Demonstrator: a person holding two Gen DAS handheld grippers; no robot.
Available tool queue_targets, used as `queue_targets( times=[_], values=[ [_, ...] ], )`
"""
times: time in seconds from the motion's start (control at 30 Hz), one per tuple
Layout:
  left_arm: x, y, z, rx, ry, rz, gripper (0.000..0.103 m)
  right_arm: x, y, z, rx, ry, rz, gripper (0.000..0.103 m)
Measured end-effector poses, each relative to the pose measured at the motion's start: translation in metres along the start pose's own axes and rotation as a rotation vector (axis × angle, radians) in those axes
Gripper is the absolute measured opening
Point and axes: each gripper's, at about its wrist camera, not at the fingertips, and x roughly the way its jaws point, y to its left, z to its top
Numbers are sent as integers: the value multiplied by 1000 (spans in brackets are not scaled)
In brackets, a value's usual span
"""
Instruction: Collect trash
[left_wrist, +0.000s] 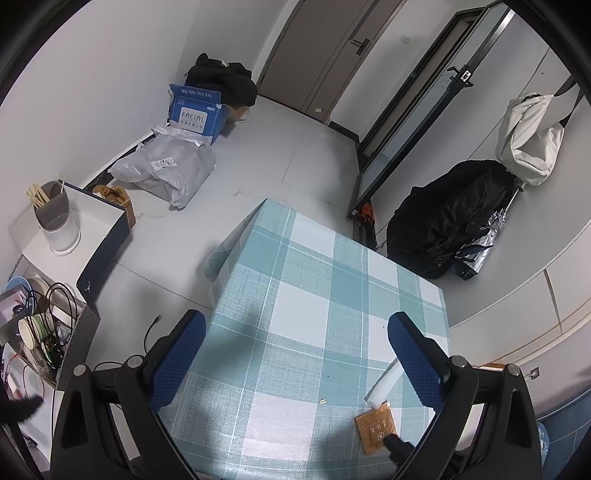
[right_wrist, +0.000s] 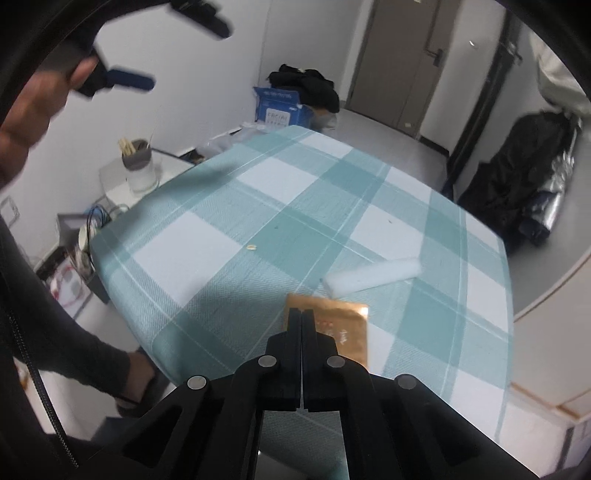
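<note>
Clearly my right claw (right_wrist: 302, 314) is closed over the orange packet (right_wrist: 343, 328); whether it grips is unclear, so lifting may leave the flat packet behind.

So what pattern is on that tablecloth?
Teal and white checks, with thin white lines, on the tablecloth; the right wrist view shows it best.

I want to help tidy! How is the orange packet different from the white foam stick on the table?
The orange packet is flat, shiny and squarish; the white foam stick is long, thick and dull. The right gripper is shut at the packet's edge; the stick lies untouched. Both are on the checked tablecloth.
</note>
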Motion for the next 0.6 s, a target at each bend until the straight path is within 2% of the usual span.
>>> queue_targets(
  times=[0.1, 0.17, 0.27, 0.3, 0.33, 0.37, 0.47, 0.6],
  values=[
    [0, 0, 0, -2, -3, 0, 97, -4, -20, 0, 94, -3, 23, 0],
    [0, 0, 1, -2, -3, -3, 97, -3, -31, -2, 155, 10, 83, 2],
    [0, 1, 1, -4, 0, -4, 97, 4, -26, -7, 130, 48, 141, 11],
    [0, 2, 0, -7, 1, -5, 97, 6, -20, -9, 107, 55, 141, 20],
    [0, 2, 0, -9, 1, -6, 97, 8, -14, -11, 85, 57, 141, 25],
    [0, 2, 1, -11, 1, -7, 97, 11, -8, -13, 64, 56, 145, 26],
    [0, 3, 1, -10, 0, -5, 97, 22, -1, -15, 26, 88, 99, 26],
    [-1, 5, 1, -18, 3, -5, 97, 26, 8, -13, -47, 81, 23, 29]
  ],
)
